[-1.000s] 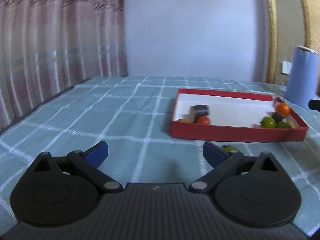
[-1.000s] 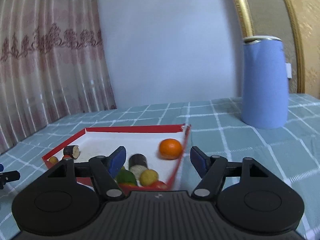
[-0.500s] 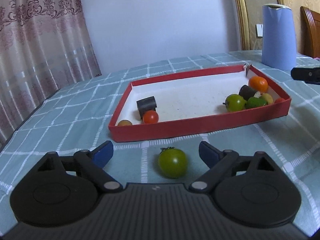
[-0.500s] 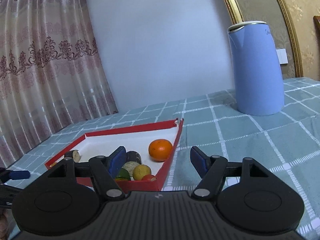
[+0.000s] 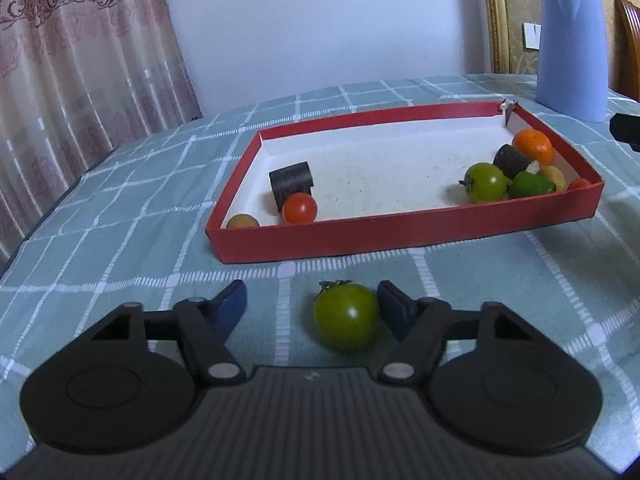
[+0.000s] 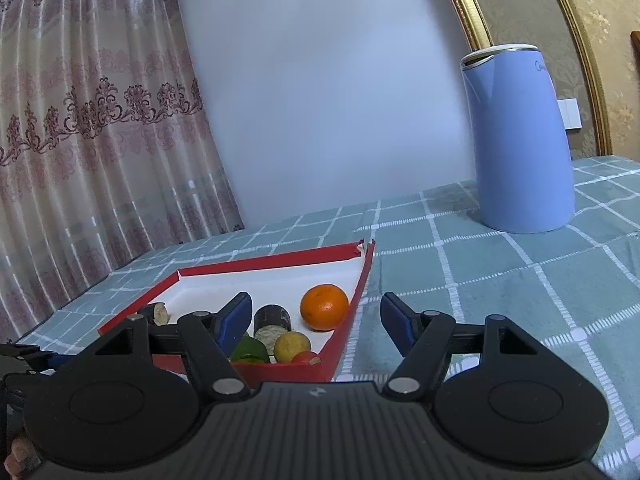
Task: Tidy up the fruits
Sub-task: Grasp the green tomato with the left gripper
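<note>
Green tomato [image 5: 346,316] between spread left tool [image 5: 312,304] fingers, outside tray [image 5: 400,232] edge.

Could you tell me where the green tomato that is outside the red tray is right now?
In the left wrist view, the round green tomato lies on the checked tablecloth before the shallow red tray, between the open left gripper's fingers, close to the right one.
</note>
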Demonstrator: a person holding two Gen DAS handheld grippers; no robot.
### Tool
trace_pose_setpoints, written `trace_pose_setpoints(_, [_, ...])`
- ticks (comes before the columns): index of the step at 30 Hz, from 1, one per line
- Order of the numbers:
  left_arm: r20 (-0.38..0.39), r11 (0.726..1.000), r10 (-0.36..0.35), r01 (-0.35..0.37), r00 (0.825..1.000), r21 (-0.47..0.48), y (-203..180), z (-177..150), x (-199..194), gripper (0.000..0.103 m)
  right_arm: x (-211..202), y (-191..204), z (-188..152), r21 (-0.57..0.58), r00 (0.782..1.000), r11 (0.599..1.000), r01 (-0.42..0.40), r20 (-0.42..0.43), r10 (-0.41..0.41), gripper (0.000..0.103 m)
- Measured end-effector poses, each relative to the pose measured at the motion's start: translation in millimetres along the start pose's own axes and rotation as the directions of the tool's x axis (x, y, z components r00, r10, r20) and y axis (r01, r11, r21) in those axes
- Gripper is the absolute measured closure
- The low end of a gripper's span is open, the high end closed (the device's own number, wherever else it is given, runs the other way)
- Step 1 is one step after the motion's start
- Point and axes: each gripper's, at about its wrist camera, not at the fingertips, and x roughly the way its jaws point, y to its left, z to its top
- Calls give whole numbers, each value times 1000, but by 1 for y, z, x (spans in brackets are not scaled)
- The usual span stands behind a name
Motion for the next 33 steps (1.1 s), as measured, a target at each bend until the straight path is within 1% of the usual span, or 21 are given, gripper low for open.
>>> trace_pose_setpoints(22, [-6, 1000, 0, 0, 1000, 3, -1, 1, -2, 35, -1, 2, -1, -2, 1000, 1000, 0, 7, 0, 33])
trace_pose_setpoints(25, [-6, 1000, -13, 13, 1000, 3, -1, 1, -1, 42, -1, 1, -1, -1, 1000, 1000, -2, 10, 2, 33])
trace_pose_setpoints(26, [-7, 1000, -22, 22, 1000, 1, -1, 1, -1, 48, -2, 1, -1, -1, 1000, 1000, -3, 12, 3, 33])
trace_pose_setpoints(27, [-8, 1000, -30, 30, 1000, -2, -2, 2, -1, 57, -2, 1, -1, 0, 1000, 1000, -4, 13, 4, 33])
trace_pose_setpoints(29, [-6, 999, -43, 43, 999, -4, -2, 4, -2, 69, -3, 1, -1, 1, 1000, 1000, -6, 16, 6, 32])
trace_pose_setpoints(30, [-3, 999, -40, 40, 999, -5, -3, 5, -3, 71, -3, 1, -1, 2, 1000, 1000, -6, 17, 6, 32])
trace_pose_setpoints(33, [-3, 1000, -26, 26, 1000, -3, -5, 8, -1, 71, -4, 0, -1, 5, 1000, 1000, -10, 20, 10, 33])
